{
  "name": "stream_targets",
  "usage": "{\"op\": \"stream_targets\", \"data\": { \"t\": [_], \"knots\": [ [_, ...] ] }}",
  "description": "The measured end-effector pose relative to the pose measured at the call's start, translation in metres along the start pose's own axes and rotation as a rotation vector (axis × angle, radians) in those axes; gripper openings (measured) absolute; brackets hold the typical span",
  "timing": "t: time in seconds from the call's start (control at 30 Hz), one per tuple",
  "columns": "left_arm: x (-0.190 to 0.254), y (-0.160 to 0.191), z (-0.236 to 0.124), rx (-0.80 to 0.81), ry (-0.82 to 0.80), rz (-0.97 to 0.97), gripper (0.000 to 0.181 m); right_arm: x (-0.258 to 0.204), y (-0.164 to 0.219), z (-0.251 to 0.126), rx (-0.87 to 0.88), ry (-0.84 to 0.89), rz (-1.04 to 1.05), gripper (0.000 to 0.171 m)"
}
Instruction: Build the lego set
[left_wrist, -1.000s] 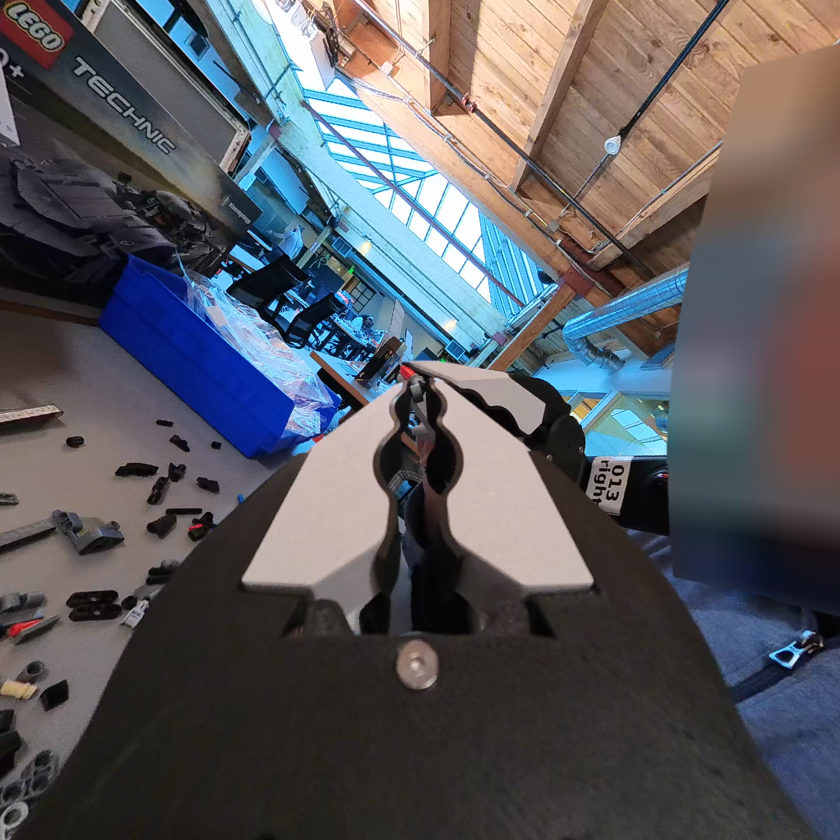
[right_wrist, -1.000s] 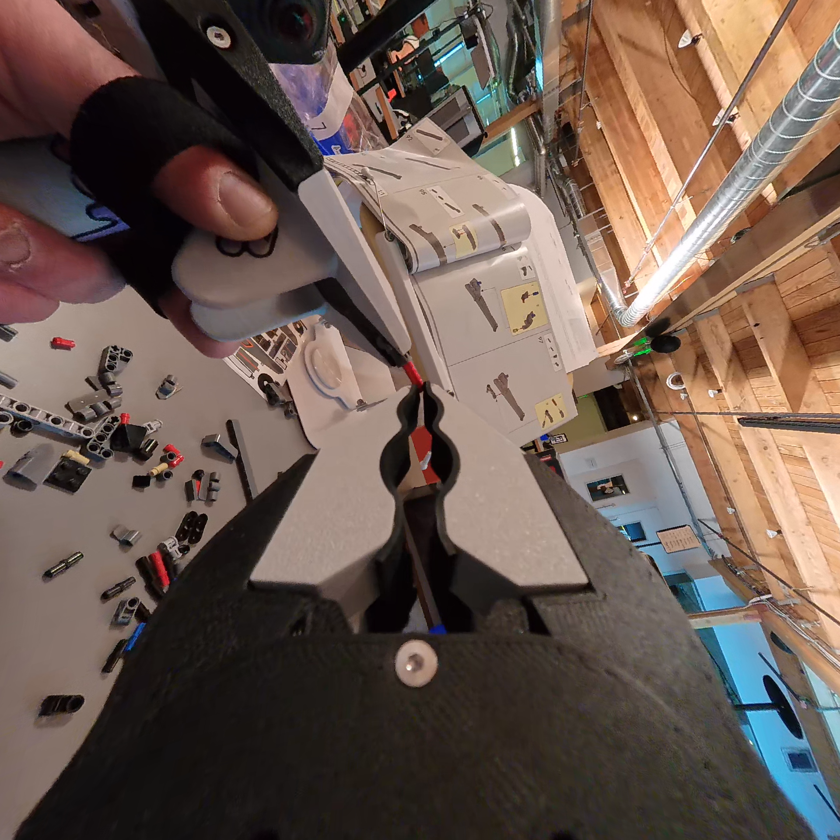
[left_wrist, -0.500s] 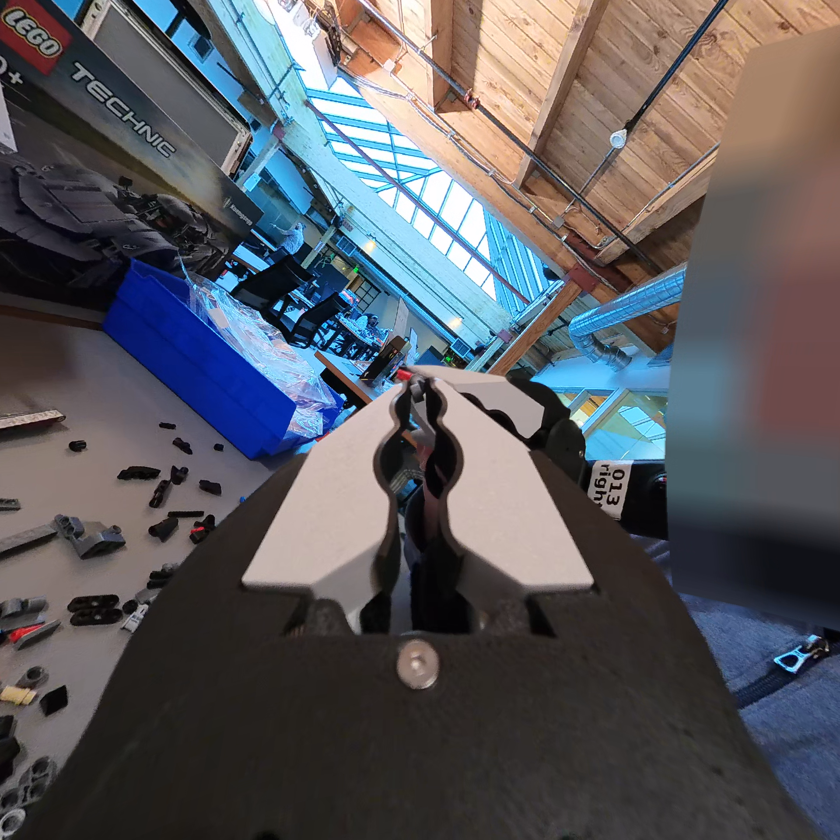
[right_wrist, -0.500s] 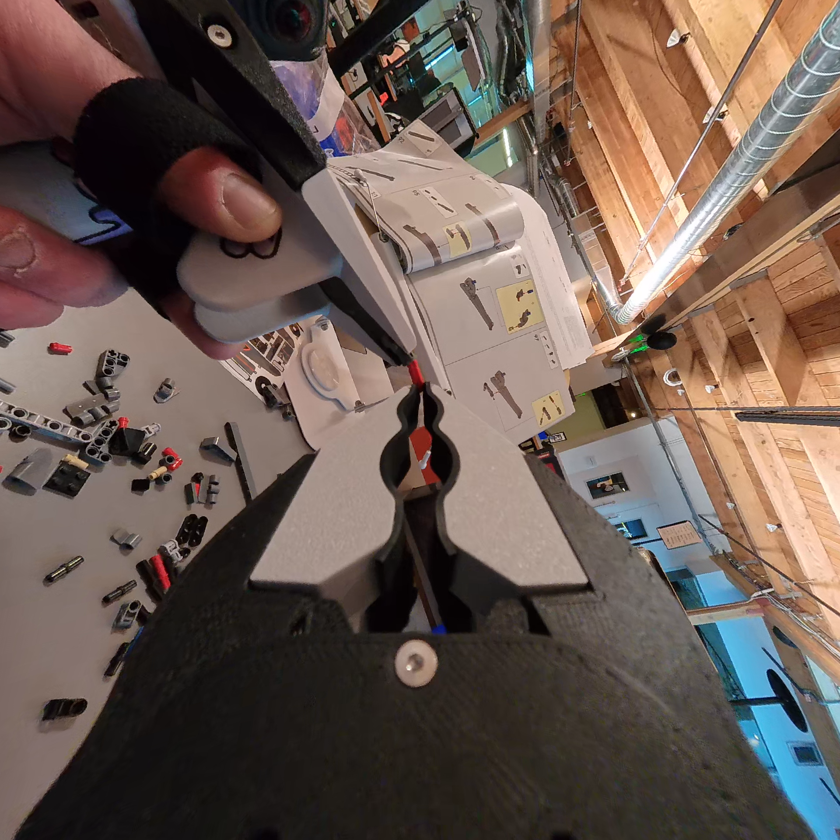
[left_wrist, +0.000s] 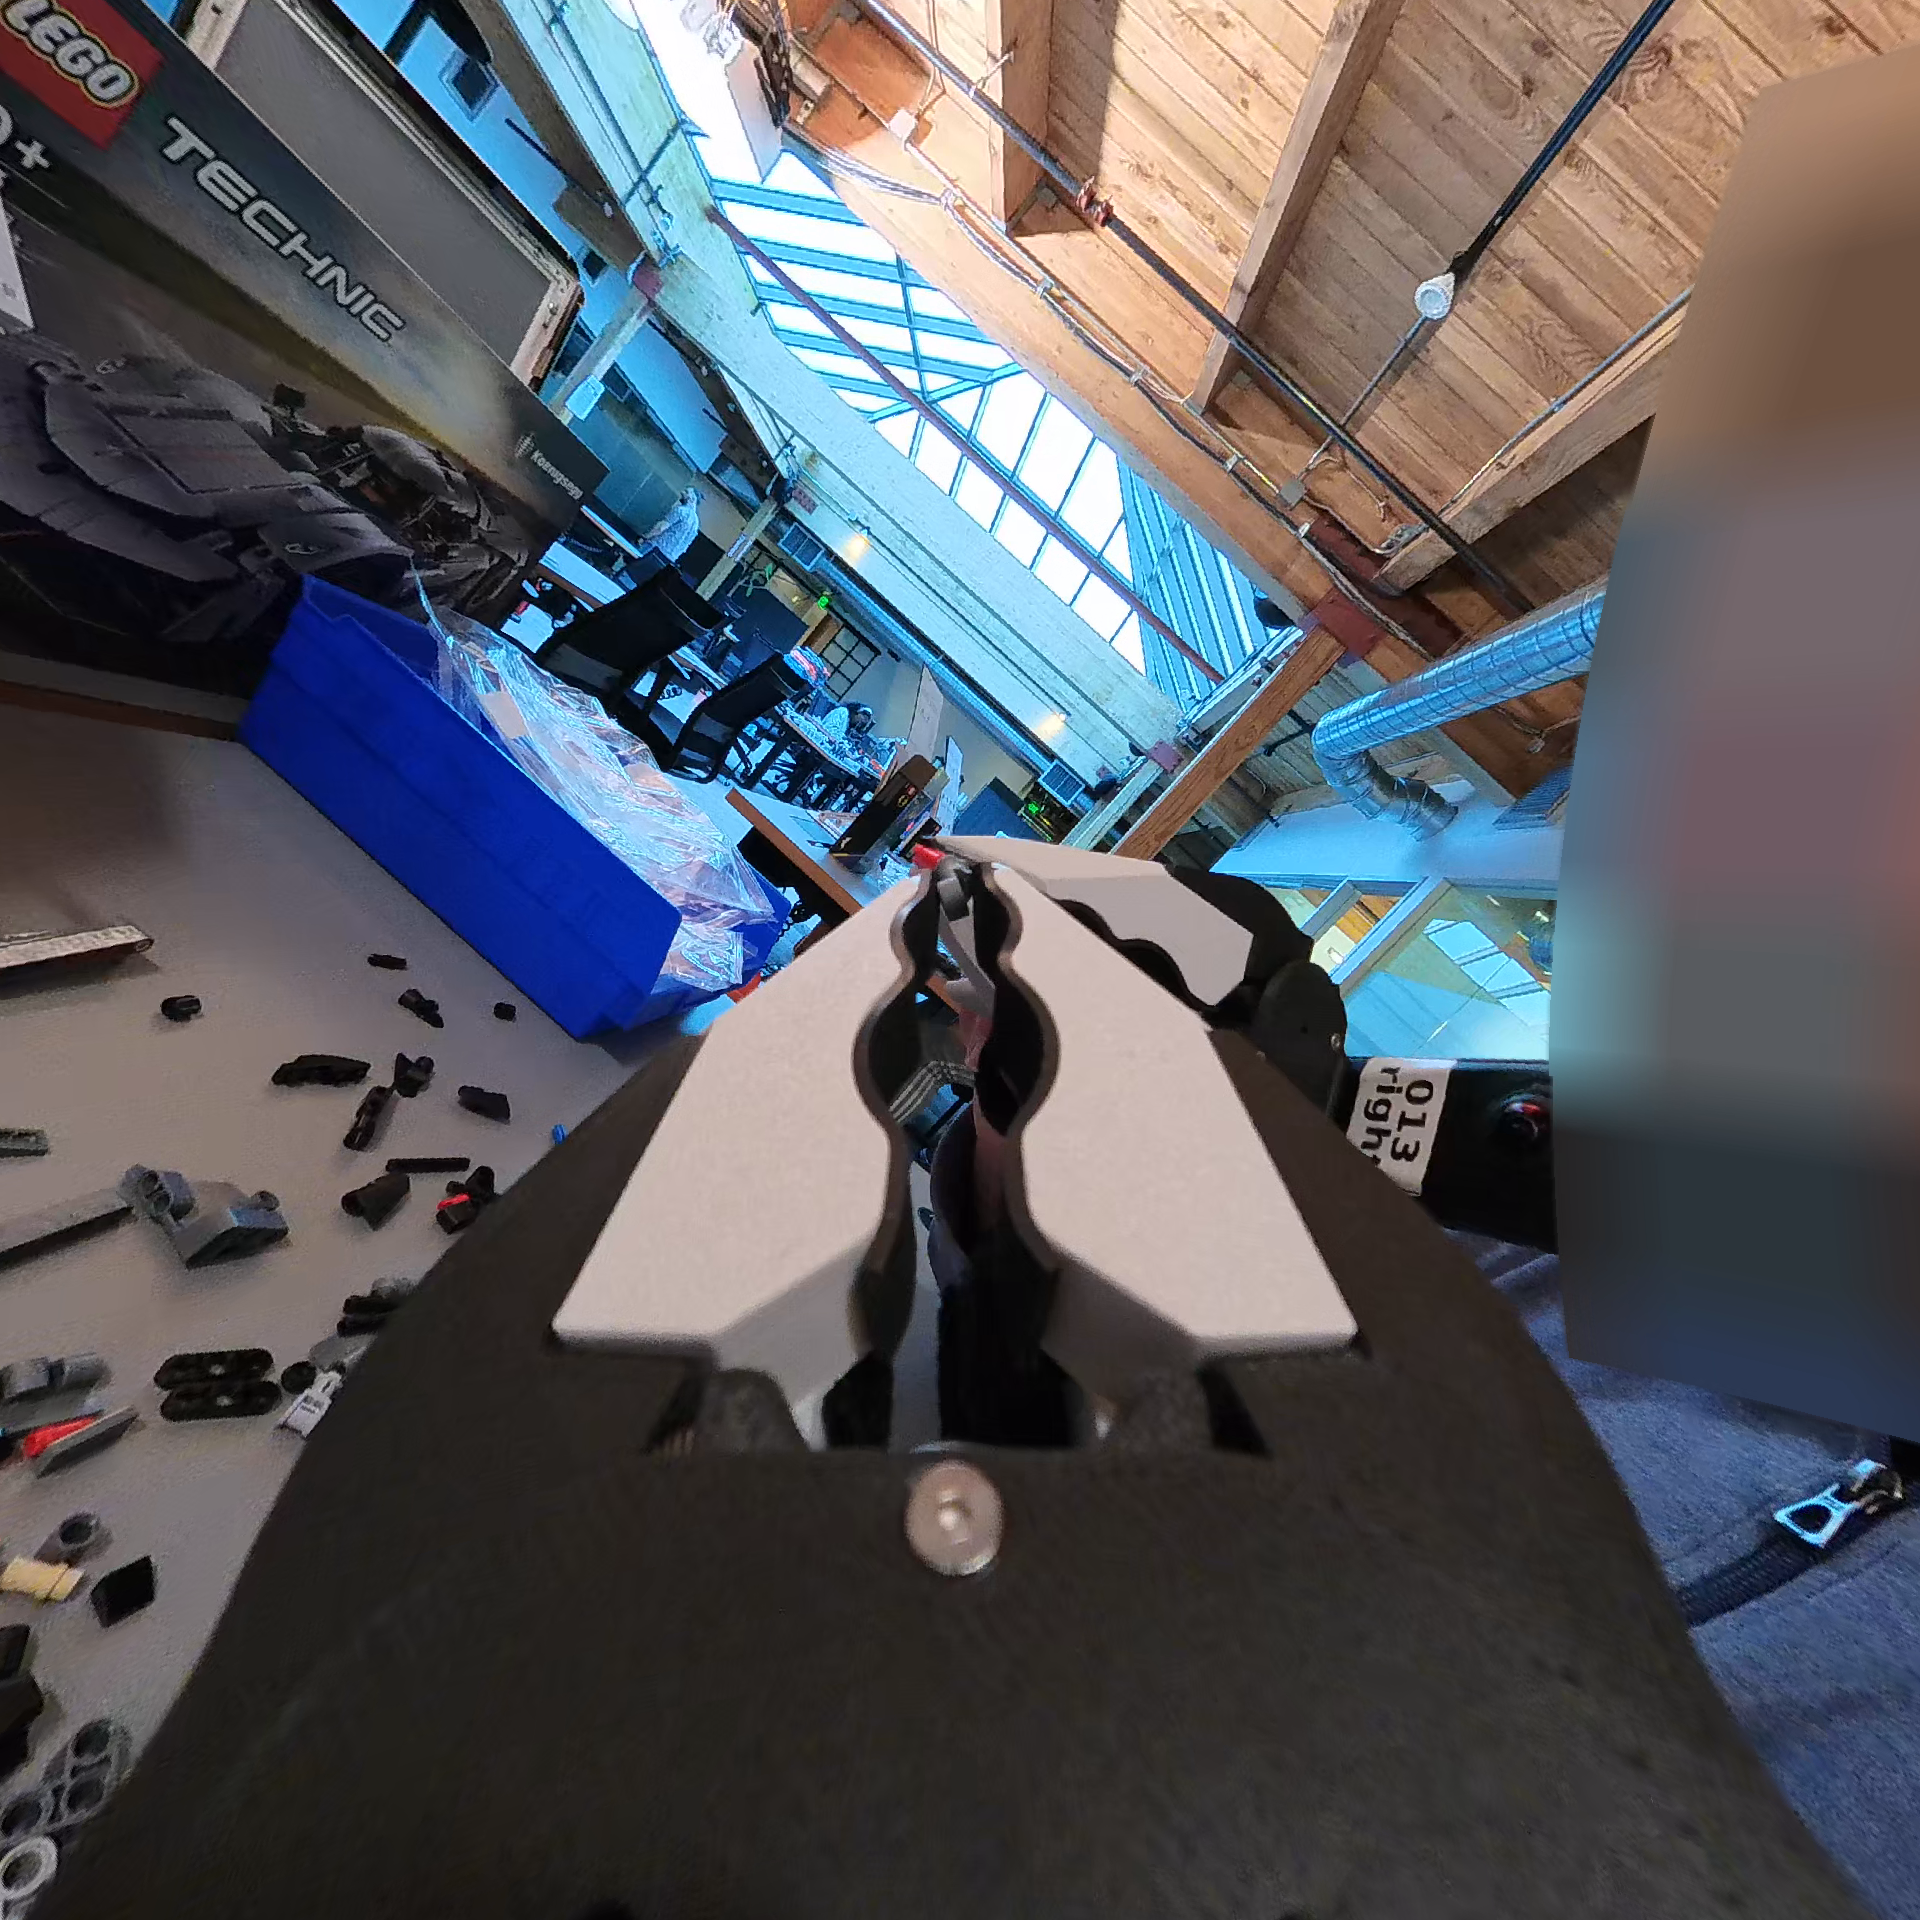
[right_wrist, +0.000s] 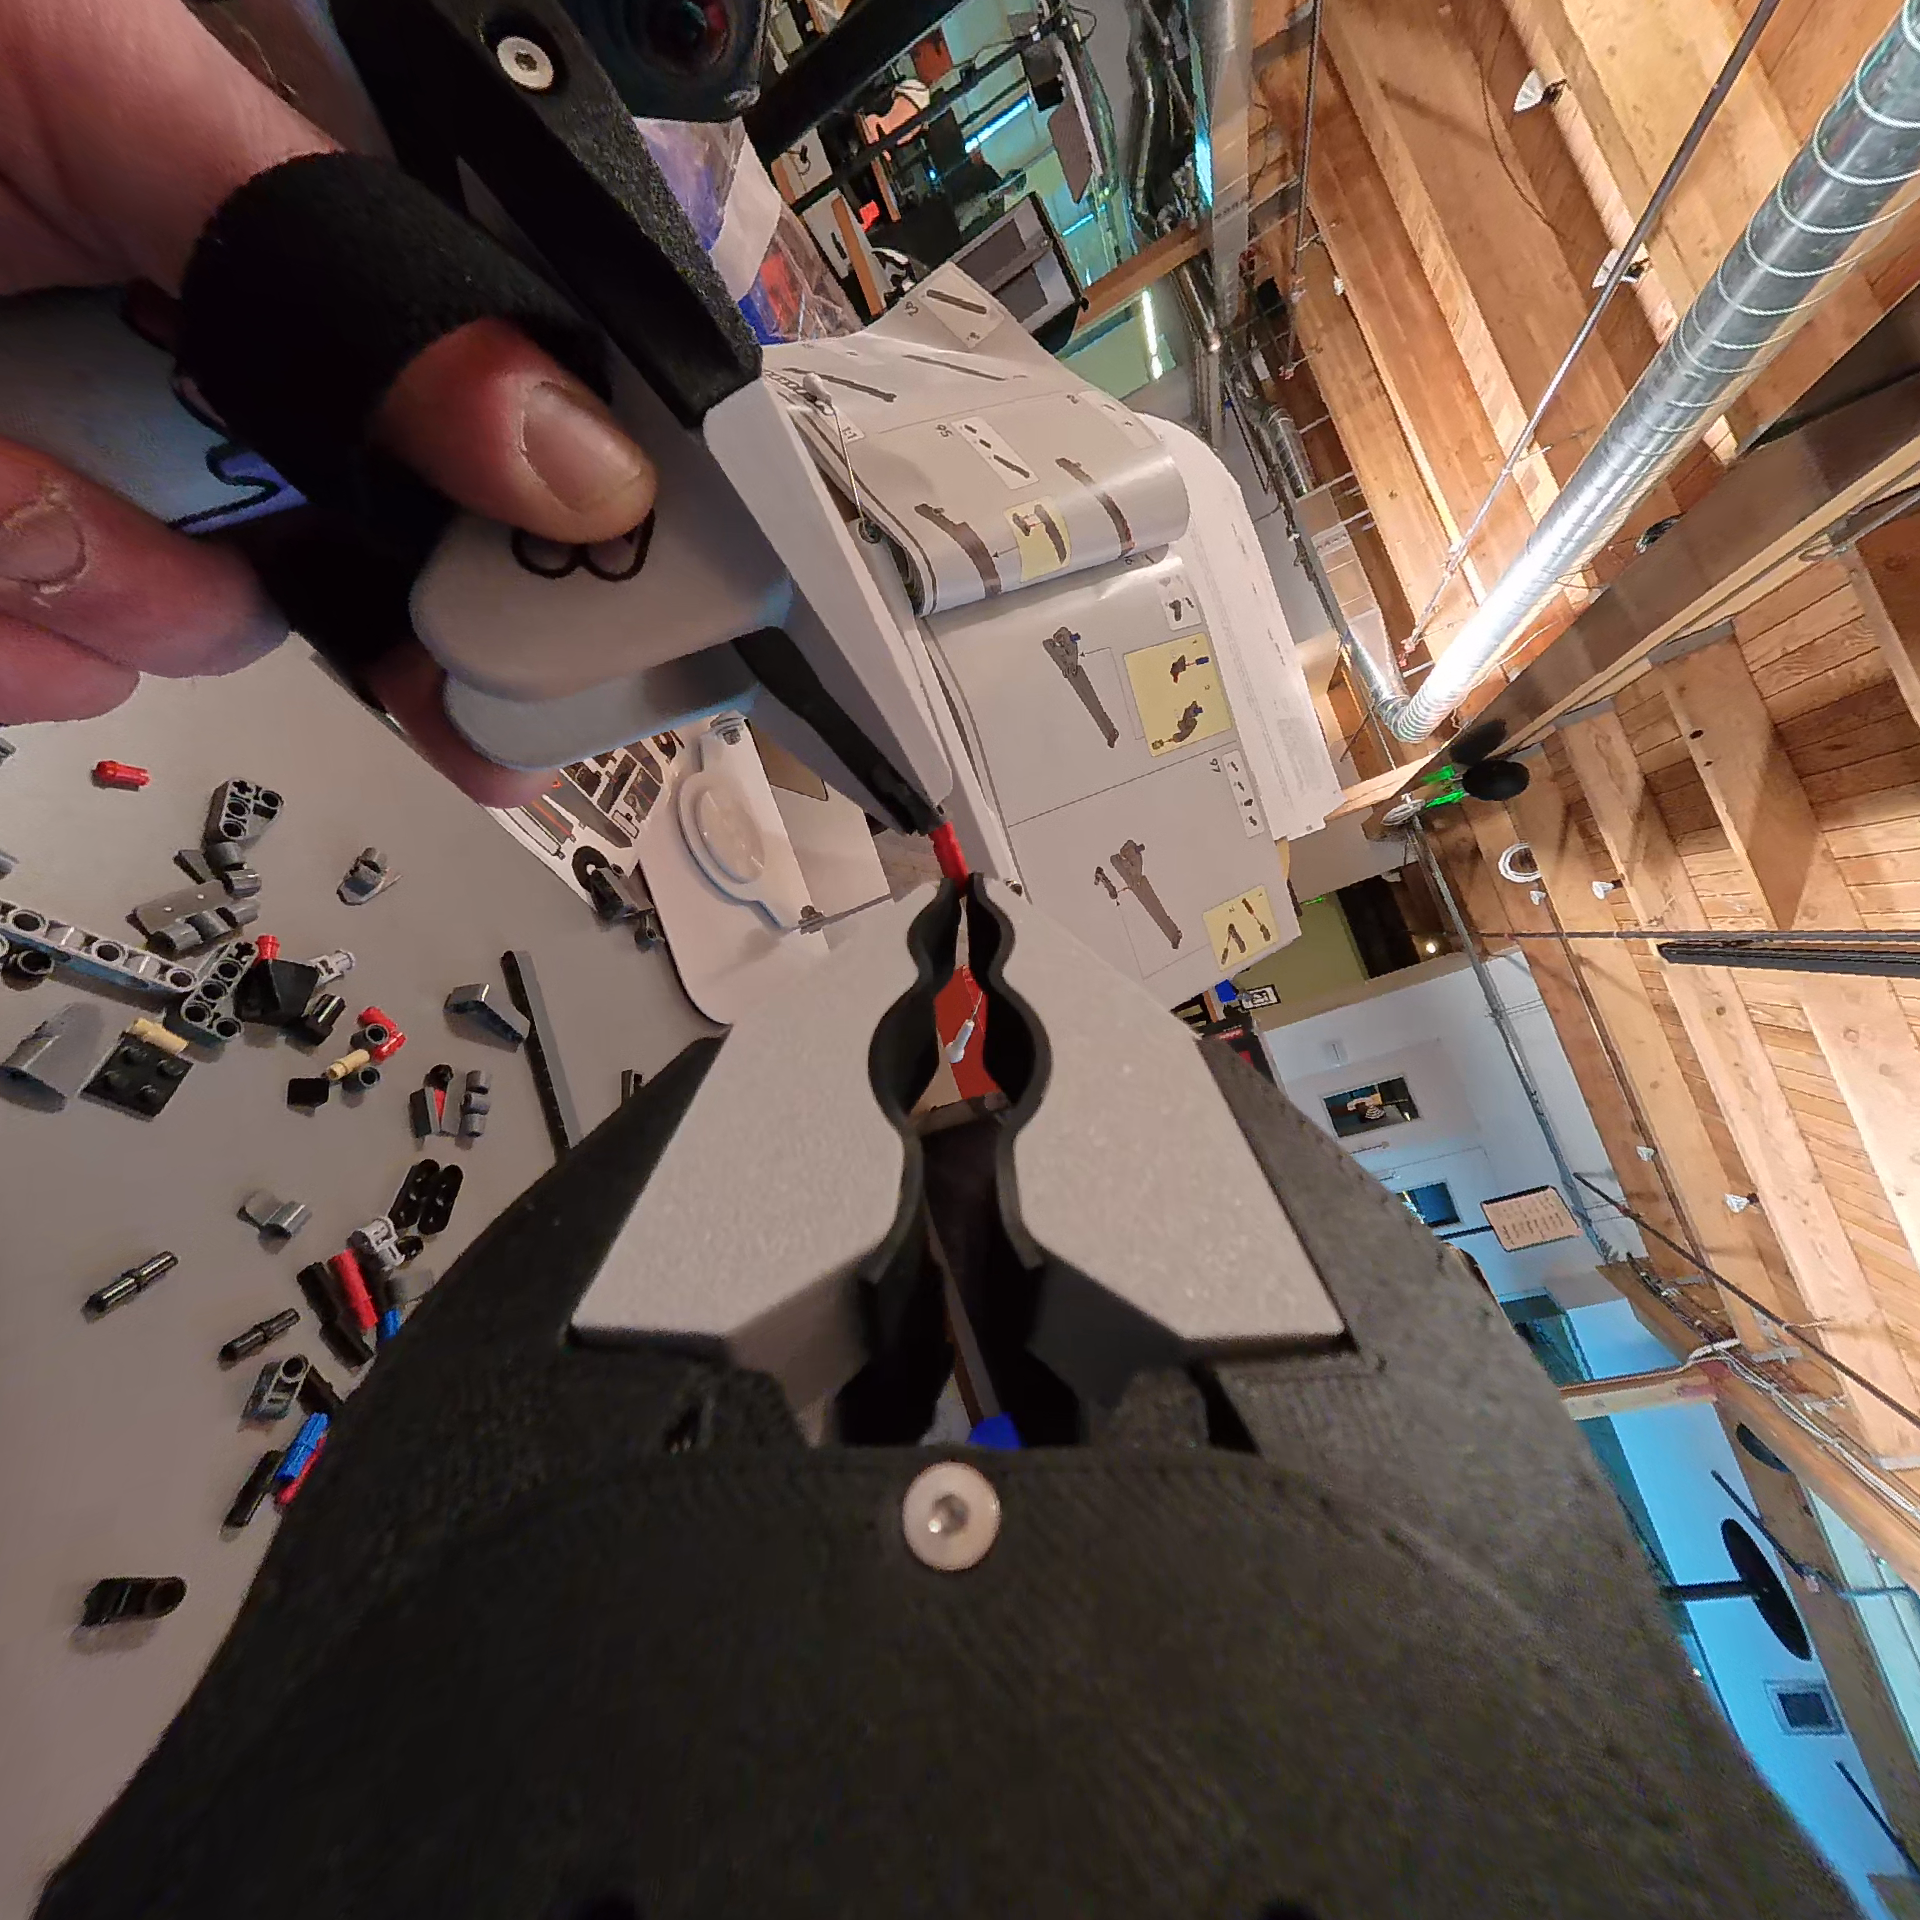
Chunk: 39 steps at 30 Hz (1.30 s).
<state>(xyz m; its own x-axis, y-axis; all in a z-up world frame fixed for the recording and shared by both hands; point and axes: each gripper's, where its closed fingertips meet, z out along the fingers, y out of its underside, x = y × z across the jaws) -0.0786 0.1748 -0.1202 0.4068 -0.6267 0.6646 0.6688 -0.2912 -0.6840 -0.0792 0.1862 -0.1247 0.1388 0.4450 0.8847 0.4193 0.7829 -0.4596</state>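
Above the table (right_wrist: 125, 1475), I am holding both tongs tip to tip. My left tongs (left_wrist: 951, 883) are pinching a grey piece, my right tongs (right_wrist: 961, 904) are closed narrow at the red pin (right_wrist: 948, 850), so I judge I am mating them in mid-air. Only the right view is showing the open booklet (right_wrist: 1132, 644) and my hand (right_wrist: 197, 416); only the left view is showing the blue bin (left_wrist: 447, 800).

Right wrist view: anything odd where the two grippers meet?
Nothing looks damaged. The left gripper holds a red pin whose tip meets the shut right gripper. Loose parts are scattered on the table.
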Motion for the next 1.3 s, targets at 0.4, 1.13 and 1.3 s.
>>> {"op": "stream_targets", "data": {
  "t": [0.4, 1.13, 1.3],
  "knots": [
    [-0.003, 0.001, -0.001, -0.014, -0.018, 0.002, 0.004, -0.002, 0.001, 0.000, 0.001, -0.014, -0.012, 0.000],
    [-0.007, 0.014, 0.001, -0.177, -0.098, 0.166, 0.004, -0.010, 0.009, -0.003, 0.011, -0.167, -0.039, 0.000],
    [-0.010, 0.018, 0.003, -0.215, -0.144, 0.265, 0.004, -0.016, 0.008, -0.004, 0.000, -0.212, -0.022, 0.000]
  ]
}}
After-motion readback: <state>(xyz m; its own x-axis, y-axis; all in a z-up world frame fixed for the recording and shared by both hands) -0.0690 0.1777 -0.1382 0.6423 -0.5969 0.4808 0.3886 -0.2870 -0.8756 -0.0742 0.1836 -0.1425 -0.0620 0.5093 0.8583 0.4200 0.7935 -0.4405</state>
